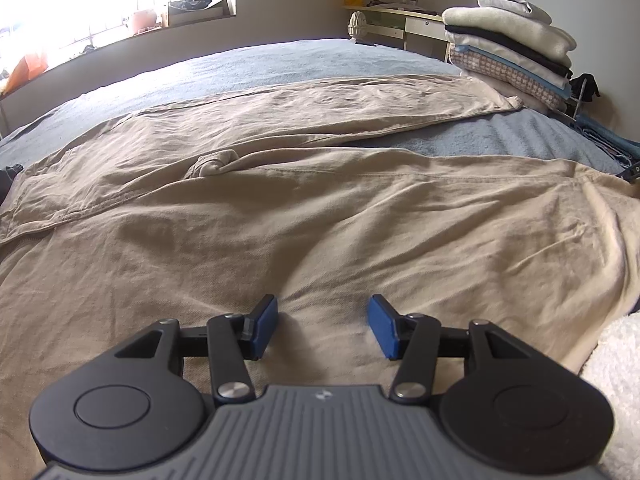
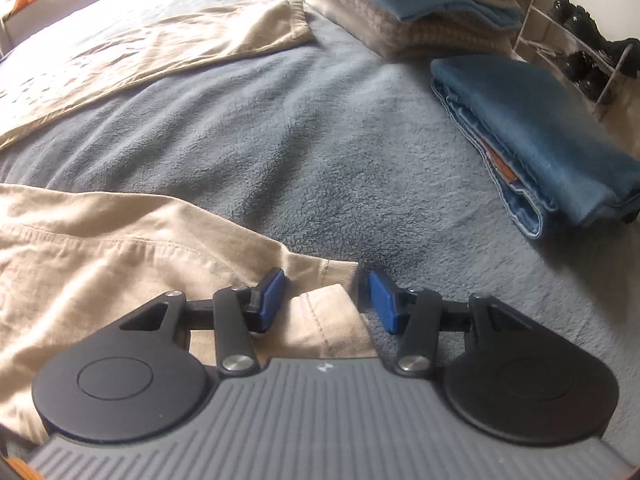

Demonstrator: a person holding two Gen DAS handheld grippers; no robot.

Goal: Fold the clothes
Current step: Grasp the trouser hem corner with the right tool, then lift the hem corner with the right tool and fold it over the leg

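Beige trousers [image 1: 280, 208] lie spread on a grey-blue blanket [image 1: 280, 60], both legs stretching away to the right. My left gripper [image 1: 323, 320] hovers low over the trousers' upper part, its blue pads [image 1: 264, 326] apart with only flat cloth under them. In the right wrist view, the near leg [image 2: 100, 240] ends in a folded-over hem [image 2: 332, 312]. That hem lies between the fingers of my right gripper [image 2: 326, 300]. The jaws stand open and the pads [image 2: 382, 300] do not press on the hem. The far leg [image 2: 160, 52] lies flat further back.
A tall stack of folded clothes [image 1: 512, 40] [image 2: 420, 0] sits at the bed's far right. Folded blue jeans [image 2: 540, 140] lie right of my right gripper. A shoe rack [image 2: 580, 48] stands beyond the bed edge. A bright window [image 1: 120, 20] and a desk [image 1: 400, 24] are behind.
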